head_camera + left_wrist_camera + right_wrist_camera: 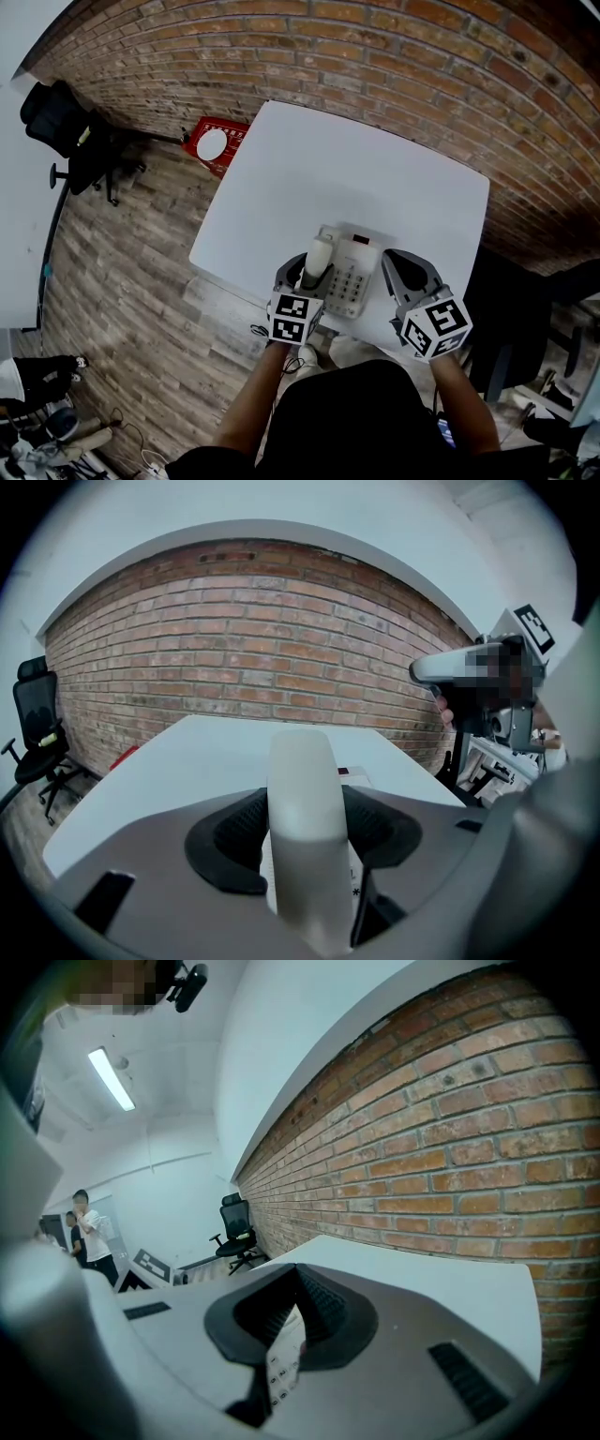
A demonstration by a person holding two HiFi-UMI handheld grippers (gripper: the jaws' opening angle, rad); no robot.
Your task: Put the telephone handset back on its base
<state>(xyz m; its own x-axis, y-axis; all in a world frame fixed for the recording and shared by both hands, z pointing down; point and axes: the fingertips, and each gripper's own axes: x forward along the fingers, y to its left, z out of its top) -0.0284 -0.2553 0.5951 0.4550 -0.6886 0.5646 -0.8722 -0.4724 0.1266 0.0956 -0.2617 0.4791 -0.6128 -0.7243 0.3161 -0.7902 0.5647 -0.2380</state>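
A white telephone handset (319, 255) stands upright between the jaws of my left gripper (307, 270), which is shut on it. In the left gripper view the handset (302, 827) fills the gap between the dark pads. The telephone base (356, 281), with its keypad, lies on the white table (356, 178) near the front edge, just right of the handset. My right gripper (405, 274) hovers at the base's right side. Its jaws (298, 1312) are shut with nothing held, and the keypad (281, 1363) shows through the slit below them.
A brick wall (394, 56) runs behind the table. A red sign (214, 143) lies on the wooden floor at the left, and a black office chair (66, 127) stands further left. A person (89, 1232) stands far off in the right gripper view.
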